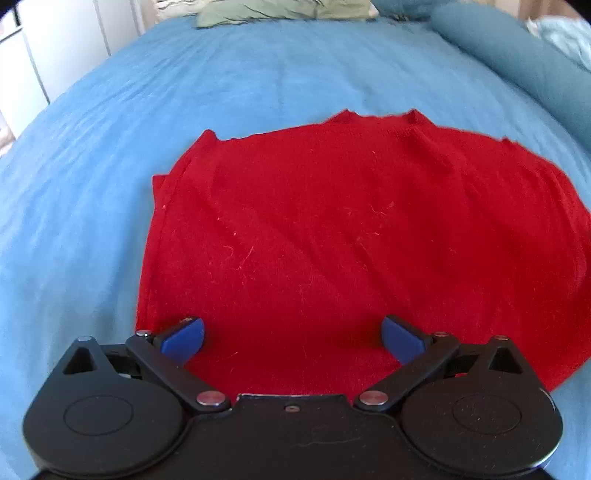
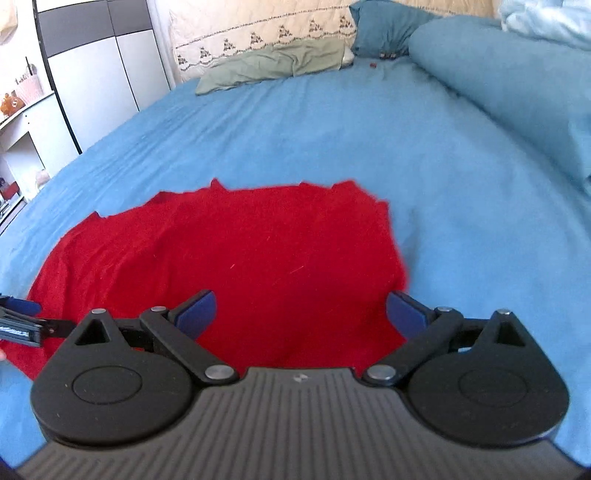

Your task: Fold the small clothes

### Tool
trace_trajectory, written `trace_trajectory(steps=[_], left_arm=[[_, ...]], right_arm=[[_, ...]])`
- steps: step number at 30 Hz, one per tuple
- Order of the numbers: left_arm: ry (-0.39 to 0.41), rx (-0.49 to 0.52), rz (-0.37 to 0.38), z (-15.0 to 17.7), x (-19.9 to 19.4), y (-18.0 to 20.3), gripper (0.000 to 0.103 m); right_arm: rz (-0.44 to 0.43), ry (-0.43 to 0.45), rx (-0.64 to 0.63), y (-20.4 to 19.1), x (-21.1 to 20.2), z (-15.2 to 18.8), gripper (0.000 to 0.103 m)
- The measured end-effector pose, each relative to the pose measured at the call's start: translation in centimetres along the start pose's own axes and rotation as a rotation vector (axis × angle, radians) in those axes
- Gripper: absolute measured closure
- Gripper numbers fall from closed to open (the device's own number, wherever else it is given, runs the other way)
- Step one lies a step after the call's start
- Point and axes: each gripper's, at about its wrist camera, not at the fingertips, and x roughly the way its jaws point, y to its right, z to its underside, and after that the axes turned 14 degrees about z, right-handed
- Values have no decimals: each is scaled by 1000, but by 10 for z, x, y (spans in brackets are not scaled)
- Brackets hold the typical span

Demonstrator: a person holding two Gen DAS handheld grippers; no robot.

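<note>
On the far left of my right-hand view stand a white and grey wardrobe (image 2: 107,66) and a white shelf (image 2: 22,122) with small objects too blurred to identify. The blue bed sheet (image 2: 295,129) fills most of both views. The red garment (image 1: 332,240) lies spread flat on it, near edge toward me, far edge ragged with small peaks; a fold line runs down its left side in the left-hand view. My left gripper (image 1: 293,338) sits over the near edge of the garment, jaws spread wide, blue pads (image 1: 183,339) apart with only red cloth showing between them; nothing is clamped. Whether the pads rest on the cloth or hover just above it, I cannot tell. In the right-hand view the same gripper's tip shows at the left border over the garment's left part. My right gripper (image 2: 301,314) is likewise wide open, unloaded, over the garment's near right portion; its left pad is above red cloth, its right pad (image 2: 406,314) at the garment's right edge where cloth meets sheet. At the head of the bed lie a green pillow (image 2: 273,64) and a cream embroidered one (image 2: 258,33) behind it. To the right, a dark blue pillow (image 2: 384,26), then a bunched blue duvet (image 2: 517,85) along the right side.
</note>
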Motion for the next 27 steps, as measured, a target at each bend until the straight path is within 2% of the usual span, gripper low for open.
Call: trace_trajectory(steps=[3,6,12,15,18,24,26,27], left_arm=[[58,67,-34,3,-19,18,0],[120,130,-20,7,-33,42,0],[71,177,41,9,-18,86,0],[72,183,43,9,-10,94,0],[70,157,54,9,-1,98,0],[47,105,61,12,7,94,0],[45,97,60,13,10,91,0],[46,94,60,14,9,89,0]], right_arm=[[39,2,-44,19,-22,-9,0],[49,-38,-44,41,-35,-5,0],[38,-145,43,65,-21,29,0],[-7,-180,99,67,-9,41,16],[-1,-158,99,58,-2,46,18],[-20,-138,57,37,11,40,49],[-10,-147,38,30,15,37,54],[-8,-154,37,28,17,35,62]])
